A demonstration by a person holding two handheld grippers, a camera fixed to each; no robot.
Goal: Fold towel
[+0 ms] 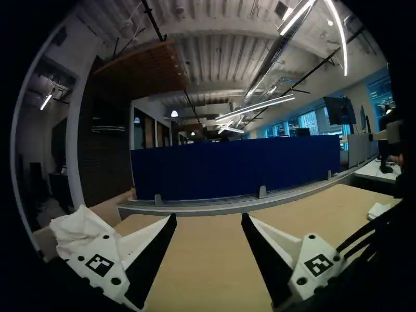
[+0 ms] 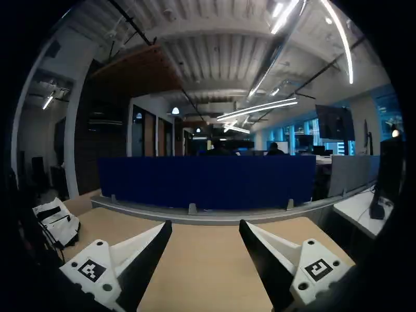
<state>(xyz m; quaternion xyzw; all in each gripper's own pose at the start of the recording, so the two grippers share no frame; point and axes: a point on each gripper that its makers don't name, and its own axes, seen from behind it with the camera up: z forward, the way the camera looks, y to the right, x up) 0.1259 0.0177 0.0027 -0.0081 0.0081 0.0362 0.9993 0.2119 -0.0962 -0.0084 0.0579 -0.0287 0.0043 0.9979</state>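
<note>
- Towel (image 1: 78, 229): white, crumpled into a heap near the left edge of the wooden table (image 1: 208, 260). In the left gripper view it lies just beside the outer face of the finger at the left of that view. Whether cloth and finger touch cannot be told.
- Left gripper (image 1: 208, 216): fingers spread wide, bare tabletop between them, nothing pinched. It is held level and low over the table, pointing toward the blue partition (image 1: 234, 166).
- Right gripper (image 2: 204, 222): fingers likewise spread wide apart and empty. It is held level and low over the table, aimed squarely at the partition.
- Background: ribbed ceiling with strip lights (image 1: 260, 106); a white side desk (image 2: 359, 208) at the right of the right gripper view.
</note>
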